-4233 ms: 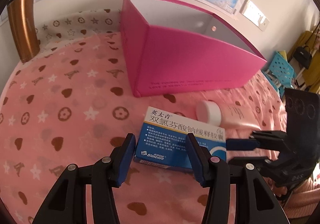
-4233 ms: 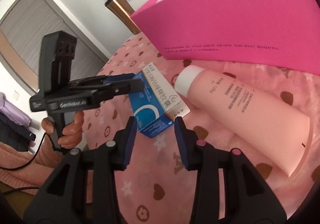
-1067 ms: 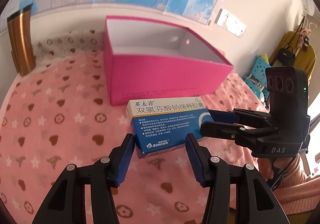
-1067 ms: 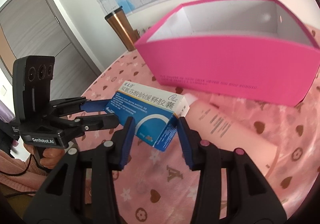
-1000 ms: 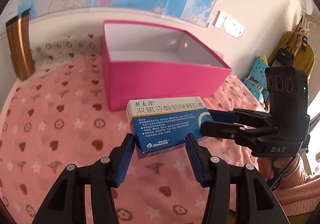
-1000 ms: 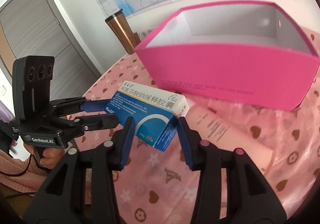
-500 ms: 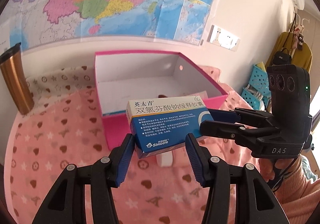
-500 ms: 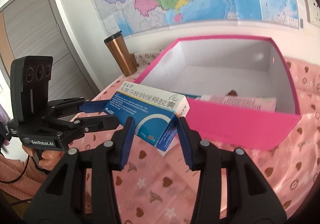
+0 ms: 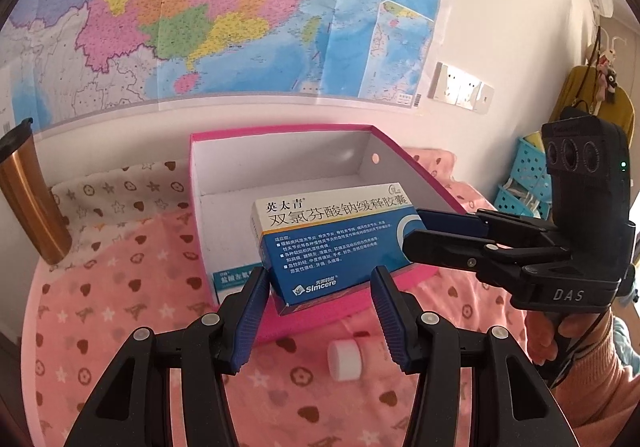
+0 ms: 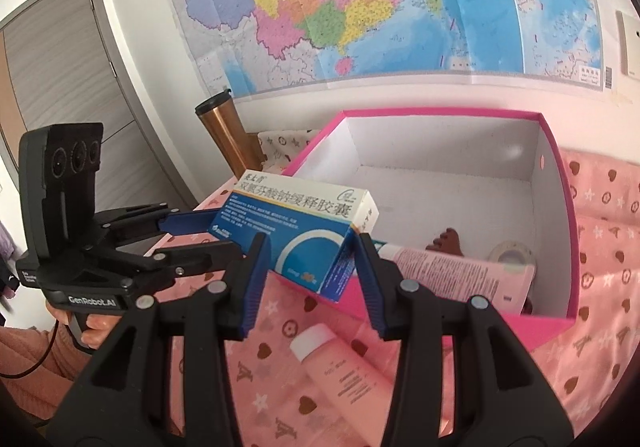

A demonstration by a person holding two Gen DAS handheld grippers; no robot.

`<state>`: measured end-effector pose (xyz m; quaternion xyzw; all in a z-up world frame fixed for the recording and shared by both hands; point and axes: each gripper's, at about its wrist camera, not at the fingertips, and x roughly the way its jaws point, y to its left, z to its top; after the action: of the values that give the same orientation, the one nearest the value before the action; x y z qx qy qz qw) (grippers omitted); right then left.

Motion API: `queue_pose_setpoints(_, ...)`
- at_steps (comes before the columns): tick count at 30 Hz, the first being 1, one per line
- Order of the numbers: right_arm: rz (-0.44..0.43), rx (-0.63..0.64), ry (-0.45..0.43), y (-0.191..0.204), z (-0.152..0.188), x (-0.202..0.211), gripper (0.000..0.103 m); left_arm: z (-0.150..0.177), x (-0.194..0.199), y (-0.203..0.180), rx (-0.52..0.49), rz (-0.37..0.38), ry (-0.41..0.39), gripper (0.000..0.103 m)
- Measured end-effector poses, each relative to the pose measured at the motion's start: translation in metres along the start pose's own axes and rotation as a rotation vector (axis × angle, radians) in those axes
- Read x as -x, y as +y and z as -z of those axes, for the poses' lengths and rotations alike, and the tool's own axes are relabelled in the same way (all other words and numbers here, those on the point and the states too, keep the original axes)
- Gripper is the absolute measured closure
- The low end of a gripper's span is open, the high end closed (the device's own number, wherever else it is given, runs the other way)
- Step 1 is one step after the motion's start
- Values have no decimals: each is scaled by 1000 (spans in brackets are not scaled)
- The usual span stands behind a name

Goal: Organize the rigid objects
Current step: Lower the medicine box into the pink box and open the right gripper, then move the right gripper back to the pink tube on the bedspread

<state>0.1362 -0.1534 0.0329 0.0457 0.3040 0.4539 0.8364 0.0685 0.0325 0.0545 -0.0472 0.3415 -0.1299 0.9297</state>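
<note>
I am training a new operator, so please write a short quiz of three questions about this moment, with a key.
1. True or false: the medicine box rests on the floor of the pink box.
2. What lies on the cloth in front of the pink box? A) pink tube with white cap B) scissors C) spoon
3. Which round thing lies in the pink box's near right corner?
Key: 1 false, the left gripper and the right gripper hold it in the air. 2 A. 3 the tape roll.
</note>
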Motion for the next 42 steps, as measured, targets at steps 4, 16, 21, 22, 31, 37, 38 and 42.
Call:
queue_pose_setpoints(4,9,7,-2,-2,-6,-4,56,-5,-6,4,7,-9,6,50)
queue_pose_setpoints(16,1,-15,13,-13,-15,-23,56,-10,-23,17,33,-16,45,50)
queue_pose_setpoints(21,0,-14,20,-16,-17,-31,56,-14,-29,21,31,-43,45,50)
queue_pose_setpoints(22,0,-11,21,-16,-17,-33,56,-15,-30,21,28,-53,43,50)
queue_pose_setpoints(31,15,-20,60,-26,-17,-57,57,-21,-45,25,2,-118,55,50)
queue_pose_setpoints(37,20,-30,89,-31,-14,-73,57,-19,-53,29,5,-134,72,51)
queue_pose_setpoints(38,18,-33,98,-32,-13,-76,57,-19,-54,29,4,-136,71,51)
queue_pose_setpoints(42,20,-55,110,-35,-10,-80,57,-18,-49,29,0,-151,58,51)
